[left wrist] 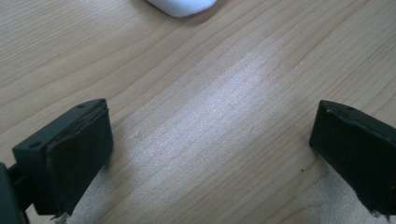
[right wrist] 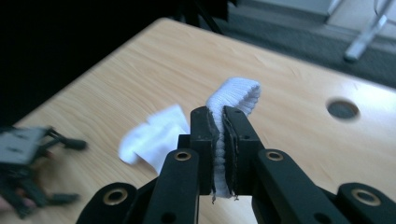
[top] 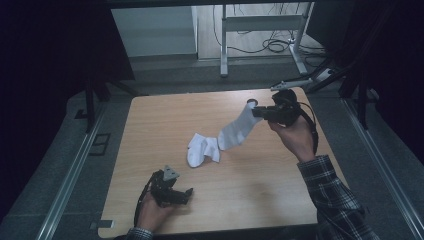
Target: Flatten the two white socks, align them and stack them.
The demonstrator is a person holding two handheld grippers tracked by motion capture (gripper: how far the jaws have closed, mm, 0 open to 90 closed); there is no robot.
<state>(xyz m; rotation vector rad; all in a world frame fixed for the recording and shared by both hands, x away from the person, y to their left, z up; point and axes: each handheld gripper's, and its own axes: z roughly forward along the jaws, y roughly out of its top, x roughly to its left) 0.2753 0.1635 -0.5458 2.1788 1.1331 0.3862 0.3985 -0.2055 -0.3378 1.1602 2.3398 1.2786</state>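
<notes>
right gripper: jaws clamped on the cuff of the lifted sock; in the right gripper view the ribbed cuff sticks up between the pressed pads. Held high so the sock hangs free, probably to carry it or lay it flat.
lifted sock: white, dangles slanting down-left from the gripper, toe end low, near or touching the flat sock; can't tell if it's clear of the wood.
flat sock: white, folded or crumpled, mid-table, just left of the hanging toe. Likely the pair mate, left there as a target.
left gripper: near the front edge, jaws wide apart, holding nothing; its own view shows both pads low over bare wood, an edge of white sock ahead. Looks parked, waiting to help.
table: light wood grain, rounded corners, a round hole near the far right side.
room: dim, dark curtains on the sides, grey floor, metal rails along the table, a white desk frame and loose cables behind.
sleeve: plaid, right forearm.
</notes>
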